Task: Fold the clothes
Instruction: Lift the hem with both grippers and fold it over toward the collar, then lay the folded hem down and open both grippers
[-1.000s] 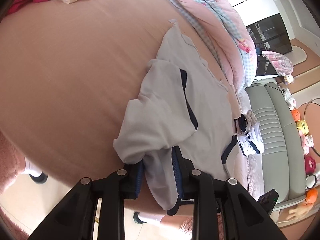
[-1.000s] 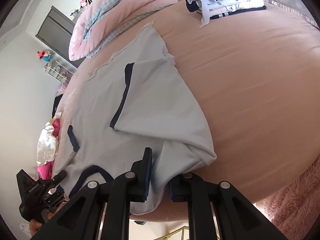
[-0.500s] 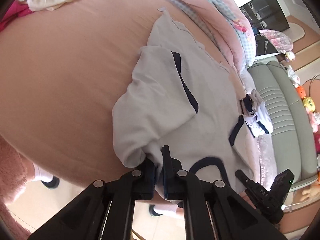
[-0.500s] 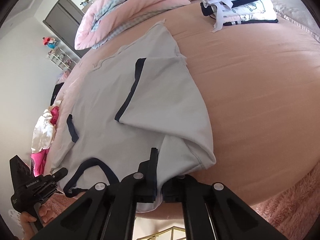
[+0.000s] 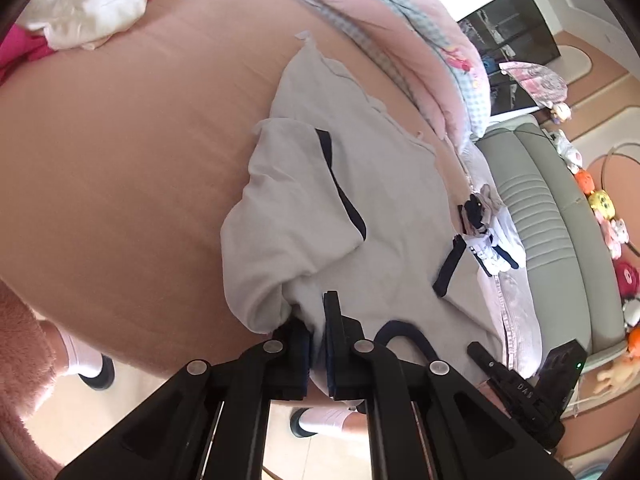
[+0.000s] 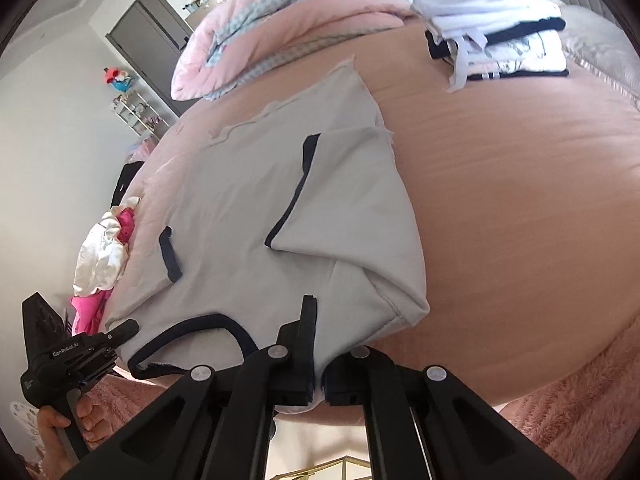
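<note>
The bed (image 5: 120, 168) carries the grey T-shirt (image 5: 384, 184) at frame centre, one sleeve folded inward. Its long axis runs from neckline at bottom to hem at upper centre. The left gripper (image 5: 316, 344) and right gripper (image 6: 316, 376) each pinch the near shoulder edge. Lift both evenly, keeping the cloth taut.

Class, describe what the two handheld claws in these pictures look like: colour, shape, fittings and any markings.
Both claws are matte black, with angular arms joined by round silver rivets and dark blue pads on the fingers. The left claw shows the same build as the right claw. White lettering marks the left claw's body in the right wrist view.
</note>
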A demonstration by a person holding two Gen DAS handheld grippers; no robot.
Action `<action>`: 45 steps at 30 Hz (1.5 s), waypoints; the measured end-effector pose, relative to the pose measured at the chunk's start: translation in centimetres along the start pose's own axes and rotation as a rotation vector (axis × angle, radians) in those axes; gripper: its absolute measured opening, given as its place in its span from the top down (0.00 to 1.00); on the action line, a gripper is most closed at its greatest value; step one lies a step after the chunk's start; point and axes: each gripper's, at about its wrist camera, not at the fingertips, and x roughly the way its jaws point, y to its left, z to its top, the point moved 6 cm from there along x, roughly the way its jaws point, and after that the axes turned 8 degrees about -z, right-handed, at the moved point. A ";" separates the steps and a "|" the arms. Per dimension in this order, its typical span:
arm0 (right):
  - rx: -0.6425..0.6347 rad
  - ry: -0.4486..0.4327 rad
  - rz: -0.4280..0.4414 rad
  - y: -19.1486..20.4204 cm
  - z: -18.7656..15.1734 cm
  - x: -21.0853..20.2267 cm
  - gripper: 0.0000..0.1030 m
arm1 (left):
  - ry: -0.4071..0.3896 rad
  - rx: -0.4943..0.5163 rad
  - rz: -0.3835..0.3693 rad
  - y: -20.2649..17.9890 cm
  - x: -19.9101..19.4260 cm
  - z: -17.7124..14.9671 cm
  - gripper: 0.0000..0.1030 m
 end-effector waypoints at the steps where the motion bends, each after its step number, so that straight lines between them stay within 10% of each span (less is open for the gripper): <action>1: -0.006 0.006 -0.005 0.3 -0.2 -0.2 0.99 | 0.005 -0.001 0.006 0.2 -0.2 -0.2 0.96; 22: 0.031 0.061 0.063 1.8 -3.0 -3.7 0.99 | 0.032 -0.015 -0.010 -0.3 -4.4 -1.1 0.96; 30: -0.046 -0.016 0.095 3.0 2.3 -3.3 0.99 | 0.074 0.143 -0.069 -4.2 -2.3 4.9 0.96; 45: 0.067 0.106 0.118 2.6 16.0 7.9 0.95 | 0.154 0.047 -0.040 -1.5 11.1 17.9 0.95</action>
